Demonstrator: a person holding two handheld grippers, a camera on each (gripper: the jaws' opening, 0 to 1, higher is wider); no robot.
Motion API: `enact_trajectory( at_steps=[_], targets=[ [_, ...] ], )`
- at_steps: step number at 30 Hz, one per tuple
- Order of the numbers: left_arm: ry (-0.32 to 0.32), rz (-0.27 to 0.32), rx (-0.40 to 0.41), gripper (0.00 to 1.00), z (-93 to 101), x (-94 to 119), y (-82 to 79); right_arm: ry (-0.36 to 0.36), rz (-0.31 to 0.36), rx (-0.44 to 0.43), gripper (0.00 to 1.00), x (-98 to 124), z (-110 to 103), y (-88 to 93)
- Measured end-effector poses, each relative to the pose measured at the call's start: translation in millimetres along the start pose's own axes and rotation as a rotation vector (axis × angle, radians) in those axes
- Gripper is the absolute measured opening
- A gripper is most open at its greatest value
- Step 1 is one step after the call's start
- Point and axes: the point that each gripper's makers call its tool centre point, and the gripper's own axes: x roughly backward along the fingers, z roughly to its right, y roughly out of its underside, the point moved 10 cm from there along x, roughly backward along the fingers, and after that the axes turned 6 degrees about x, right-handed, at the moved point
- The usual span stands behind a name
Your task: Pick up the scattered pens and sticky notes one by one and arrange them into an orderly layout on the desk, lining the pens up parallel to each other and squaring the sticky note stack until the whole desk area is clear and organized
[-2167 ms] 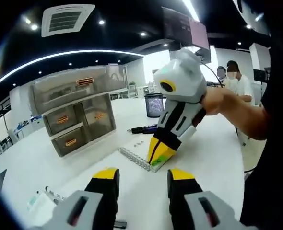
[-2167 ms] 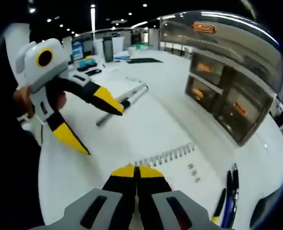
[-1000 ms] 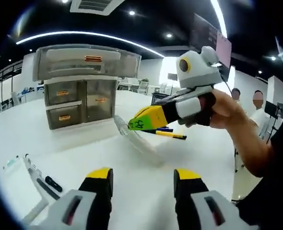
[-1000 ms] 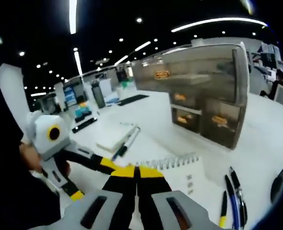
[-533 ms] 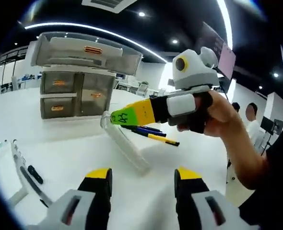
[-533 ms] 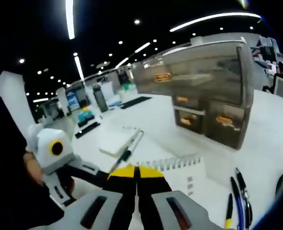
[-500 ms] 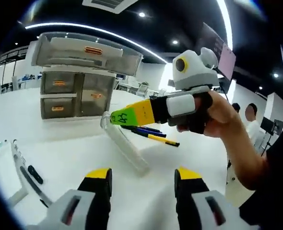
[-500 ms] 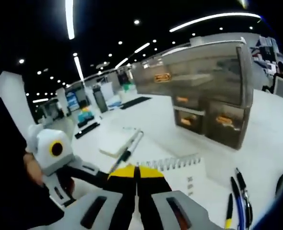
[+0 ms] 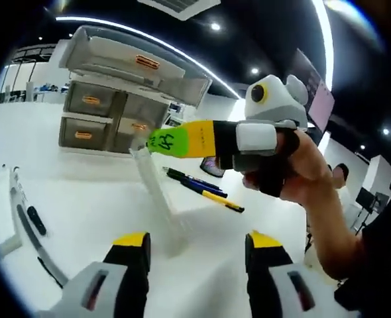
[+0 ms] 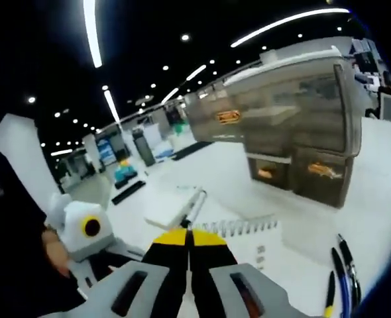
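My right gripper (image 10: 189,233) is shut on the near edge of a white spiral notebook (image 10: 248,240). In the left gripper view a hand holds that right gripper (image 9: 157,141) above the desk. The notebook (image 9: 157,193) hangs from its green-yellow tip, tilted steeply with its lower edge on the white desk (image 9: 83,199). Three pens (image 9: 202,188) lie side by side behind the notebook, and the same pens (image 10: 342,273) lie at the lower right. Two markers (image 10: 193,206) rest on a white pad (image 10: 164,199). My left gripper (image 9: 197,242) stands open and holds nothing.
A grey drawer cabinet (image 9: 112,99) with orange handles stands at the back of the desk (image 10: 295,136). Dark markers (image 9: 31,222) lie at the left edge. A mesh pen cup (image 9: 212,165) sits behind the hand. The left gripper's white body (image 10: 83,228) is at the lower left.
The right gripper has raised the notebook's edge higher, so the notebook stands steeper than half a second ago. The left gripper stays open and low.
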Motion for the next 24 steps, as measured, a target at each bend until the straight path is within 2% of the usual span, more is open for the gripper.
enact_trajectory(
  at_steps=[6, 11, 14, 17, 22, 24],
  targets=[
    [0.018, 0.025, 0.035, 0.59, 6.9, -5.0, -1.4, -0.013, 0.029, -0.029, 0.00, 3.8, -1.2, -2.0],
    [-0.020, 0.050, 0.015, 0.61, 7.6, -6.2, -4.6, -0.002, 0.037, -0.035, 0.00, 2.1, -6.6, 3.6],
    [-0.073, 0.065, -0.042, 0.60, 1.1, -4.8, -8.5, 0.019, 0.051, -0.029, 0.00, 1.0, -12.1, 8.4],
    [-0.138, 0.126, -0.007, 0.55, -12.6, -6.8, -13.8, 0.033, 0.060, -0.027, 0.00, -1.3, -15.4, 11.8],
    [-0.149, 0.127, -0.014, 0.53, -22.4, -11.3, -19.7, 0.069, 0.069, -0.004, 0.00, -6.0, -16.0, 10.7],
    [-0.142, 0.161, -0.002, 0.47, -24.1, -11.5, -23.3, 0.082, 0.077, -0.003, 0.00, -6.5, -15.3, 10.4]
  ],
)
